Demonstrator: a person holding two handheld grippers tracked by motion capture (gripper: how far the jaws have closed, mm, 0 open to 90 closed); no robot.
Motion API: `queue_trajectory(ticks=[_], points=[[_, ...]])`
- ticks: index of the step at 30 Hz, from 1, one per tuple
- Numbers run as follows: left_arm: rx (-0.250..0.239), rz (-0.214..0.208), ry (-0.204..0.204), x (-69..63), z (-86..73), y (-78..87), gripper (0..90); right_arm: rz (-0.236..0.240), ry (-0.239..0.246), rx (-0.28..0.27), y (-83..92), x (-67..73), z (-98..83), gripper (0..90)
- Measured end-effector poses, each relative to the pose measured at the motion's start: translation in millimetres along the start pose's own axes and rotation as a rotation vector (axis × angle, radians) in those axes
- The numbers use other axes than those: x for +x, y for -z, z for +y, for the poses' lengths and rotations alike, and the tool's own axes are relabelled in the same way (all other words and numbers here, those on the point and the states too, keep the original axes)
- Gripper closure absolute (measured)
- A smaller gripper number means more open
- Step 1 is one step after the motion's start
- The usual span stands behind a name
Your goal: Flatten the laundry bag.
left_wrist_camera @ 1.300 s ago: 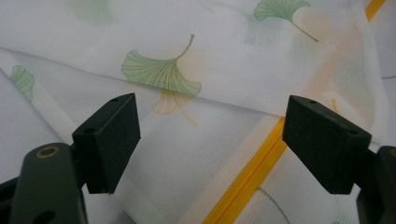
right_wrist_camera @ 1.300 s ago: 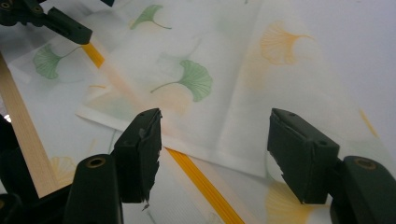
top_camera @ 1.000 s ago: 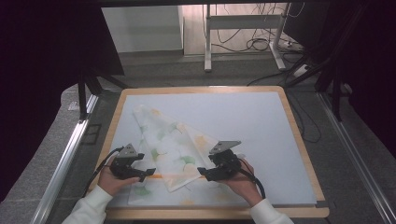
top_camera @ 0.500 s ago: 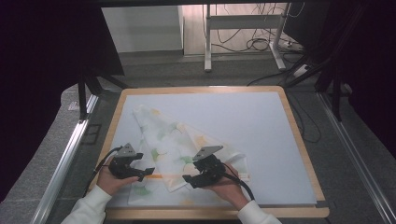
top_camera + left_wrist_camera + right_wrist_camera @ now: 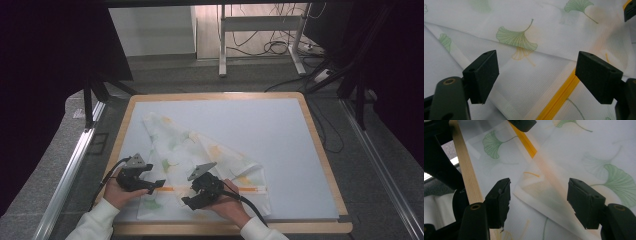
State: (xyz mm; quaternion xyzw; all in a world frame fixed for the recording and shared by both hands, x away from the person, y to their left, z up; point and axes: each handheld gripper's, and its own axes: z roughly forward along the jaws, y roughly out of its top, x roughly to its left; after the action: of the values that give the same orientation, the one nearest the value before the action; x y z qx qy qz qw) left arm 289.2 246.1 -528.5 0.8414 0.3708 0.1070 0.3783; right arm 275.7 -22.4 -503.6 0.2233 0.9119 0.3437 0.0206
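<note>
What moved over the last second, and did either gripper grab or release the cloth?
The right gripper slid left toward the left gripper, dragging a fold of the leaf-print cloth along, and now stands open. The left gripper stayed put, open.

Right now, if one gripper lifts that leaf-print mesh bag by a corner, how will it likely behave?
The mesh bag would probably hang limp: it already lies creased and folded over itself. It looks light, since the print shows through its layers. The yellow zipper is likely the firmest part, so an edge there may sag less.
</note>
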Motion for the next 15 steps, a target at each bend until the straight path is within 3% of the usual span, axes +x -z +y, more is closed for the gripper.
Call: queue_trajectory(ticks=[6,15], points=[[0.0,-0.001,-0.001,0.2,-0.1,0.3,18.7,0.005,0.025,0.037,-13.8,10.5,5.8,34.9],[0.002,-0.001,-0.004,0.7,-0.3,0.4,18.7,-0.033,0.075,0.078,-27.7,16.9,7.6,36.0]])
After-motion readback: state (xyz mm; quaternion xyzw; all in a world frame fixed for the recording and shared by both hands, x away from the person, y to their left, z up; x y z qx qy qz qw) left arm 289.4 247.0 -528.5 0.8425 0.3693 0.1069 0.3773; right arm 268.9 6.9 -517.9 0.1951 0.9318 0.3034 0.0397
